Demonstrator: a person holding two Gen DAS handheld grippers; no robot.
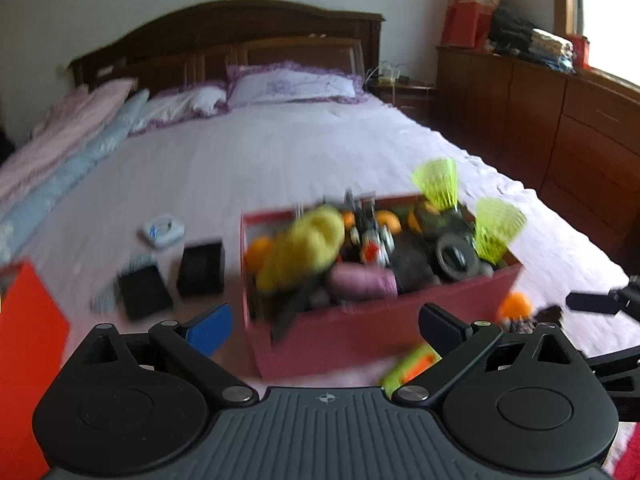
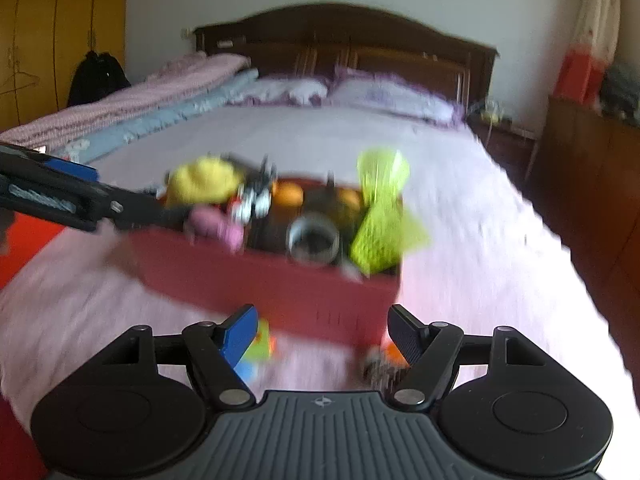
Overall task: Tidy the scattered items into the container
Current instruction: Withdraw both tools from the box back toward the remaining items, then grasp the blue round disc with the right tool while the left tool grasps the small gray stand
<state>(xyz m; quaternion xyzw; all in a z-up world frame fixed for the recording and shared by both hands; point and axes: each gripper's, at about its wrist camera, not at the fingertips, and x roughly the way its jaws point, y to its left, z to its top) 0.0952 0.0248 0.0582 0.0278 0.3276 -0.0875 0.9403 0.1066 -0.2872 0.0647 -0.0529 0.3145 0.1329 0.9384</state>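
A red box sits on the white bed, heaped with a yellow plush, a toy car, a pink roll, a tape roll and two green shuttlecocks. My left gripper is open and empty, just short of the box's near wall. Left of the box lie two black boxes and a small white case. A green-orange toy and an orange ball lie by the box. My right gripper is open and empty before the same red box, with the green-orange toy and ball just beyond its fingers.
An orange-red flat object stands at the left edge. Folded pink and blue blankets line the bed's left side, pillows lie at the dark headboard. Wooden cabinets run along the right wall. Both views are motion-blurred.
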